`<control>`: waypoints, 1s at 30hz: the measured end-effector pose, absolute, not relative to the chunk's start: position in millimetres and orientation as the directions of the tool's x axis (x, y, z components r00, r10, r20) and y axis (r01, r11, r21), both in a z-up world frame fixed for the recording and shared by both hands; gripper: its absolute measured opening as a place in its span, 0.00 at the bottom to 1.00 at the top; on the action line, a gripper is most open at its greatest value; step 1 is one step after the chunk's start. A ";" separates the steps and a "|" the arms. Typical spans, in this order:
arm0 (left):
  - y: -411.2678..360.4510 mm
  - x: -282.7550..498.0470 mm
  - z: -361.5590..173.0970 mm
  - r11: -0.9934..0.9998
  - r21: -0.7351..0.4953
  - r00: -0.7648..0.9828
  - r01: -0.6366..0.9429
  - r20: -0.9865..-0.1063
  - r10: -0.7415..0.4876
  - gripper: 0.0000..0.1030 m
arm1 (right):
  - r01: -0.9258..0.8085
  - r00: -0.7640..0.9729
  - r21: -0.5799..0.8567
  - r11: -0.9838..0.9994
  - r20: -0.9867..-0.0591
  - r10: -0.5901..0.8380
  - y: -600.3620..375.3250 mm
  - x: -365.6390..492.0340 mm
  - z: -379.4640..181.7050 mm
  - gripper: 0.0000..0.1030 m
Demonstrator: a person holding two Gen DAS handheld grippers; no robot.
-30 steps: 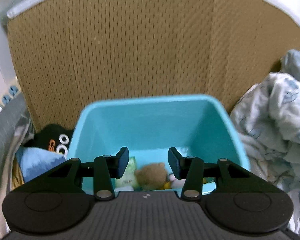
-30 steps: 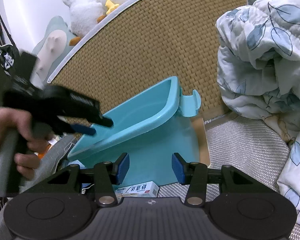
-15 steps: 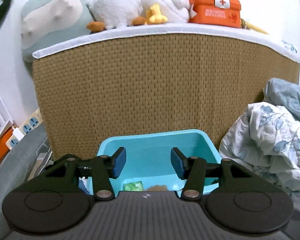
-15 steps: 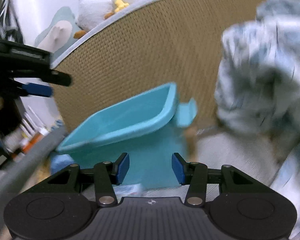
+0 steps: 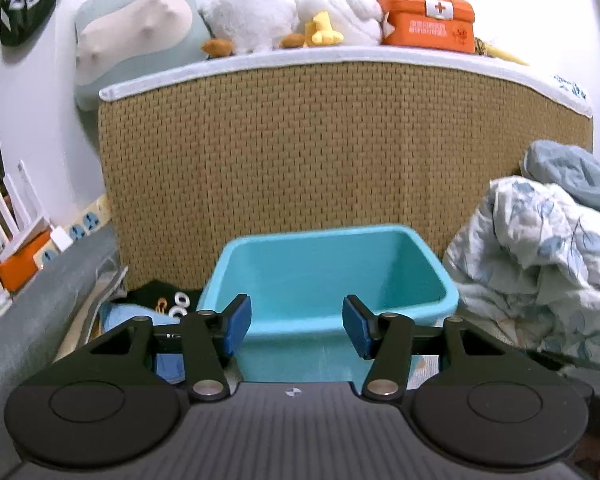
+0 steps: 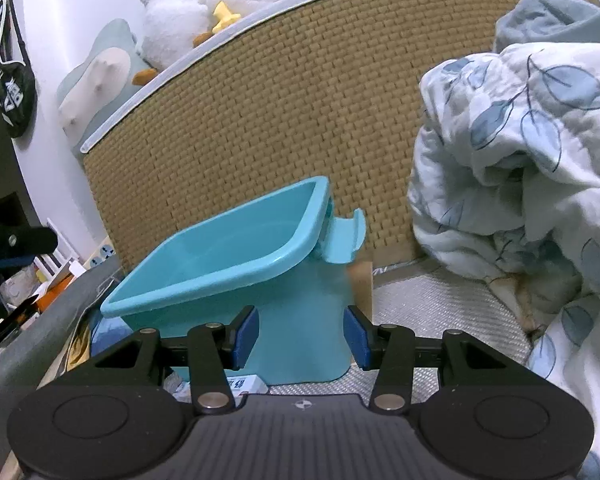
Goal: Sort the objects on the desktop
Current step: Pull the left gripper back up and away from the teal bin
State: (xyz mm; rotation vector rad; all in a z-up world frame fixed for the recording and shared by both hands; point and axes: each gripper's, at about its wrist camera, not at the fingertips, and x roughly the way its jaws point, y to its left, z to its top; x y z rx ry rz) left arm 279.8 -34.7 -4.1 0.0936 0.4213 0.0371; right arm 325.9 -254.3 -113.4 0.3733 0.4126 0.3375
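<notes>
The left gripper (image 5: 296,326) is spread wide with nothing between its blue pads (image 5: 236,324), and it hangs just in front of the near wall of the turquoise bin (image 5: 328,276). The right gripper (image 6: 302,336) is likewise spread and empty, its fingers framing the bin's (image 6: 300,320) tall side from nearer and farther right. A small white box with blue print (image 6: 244,385) lies on the mat at the bin's base, just beyond the right gripper's left finger; its label is too small to read. The bin stands against a woven brown panel (image 5: 320,152). To the bin's left sit a dark plush with white ring eyes (image 5: 168,300) and a blue cloth (image 5: 120,318). To the right, a rumpled leaf-print quilt (image 6: 520,160) is piled up. On the panel's top edge rest white plush ducks (image 5: 284,8) and an orange first-aid tin (image 5: 428,22). At the far left edge of the right view a dark tool shape (image 6: 16,240), probably the other gripper, pokes in.
</notes>
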 end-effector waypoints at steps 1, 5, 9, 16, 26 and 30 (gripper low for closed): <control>-34.6 278.7 -7.3 0.995 0.096 0.908 -0.018 -0.414 0.057 0.54 | -0.244 0.862 0.410 0.879 -0.324 0.390 -252.9 326.0 -113.4 0.50; -38.0 269.6 -15.3 0.990 0.132 0.912 -0.045 -0.399 0.094 0.54 | -0.258 0.860 0.383 0.887 -0.327 0.391 -248.6 325.8 -113.2 0.50; -38.1 263.0 -19.1 0.994 0.106 0.908 -0.040 -0.412 0.081 0.54 | -0.250 0.862 0.379 0.891 -0.331 0.383 -250.4 326.9 -114.1 0.50; -34.9 259.9 -20.2 0.995 0.087 0.905 -0.054 -0.416 0.086 0.54 | -0.235 0.864 0.385 0.892 -0.338 0.373 -254.2 329.4 -116.1 0.50; -30.3 250.9 -23.9 0.994 0.096 0.901 -0.043 -0.426 0.080 0.55 | -0.236 0.867 0.371 0.898 -0.338 0.367 -256.4 329.1 -115.7 0.50; -20.2 248.2 -30.8 0.995 0.091 0.895 -0.045 -0.439 0.081 0.59 | -0.246 0.860 0.364 0.899 -0.346 0.375 -253.9 328.8 -116.8 0.50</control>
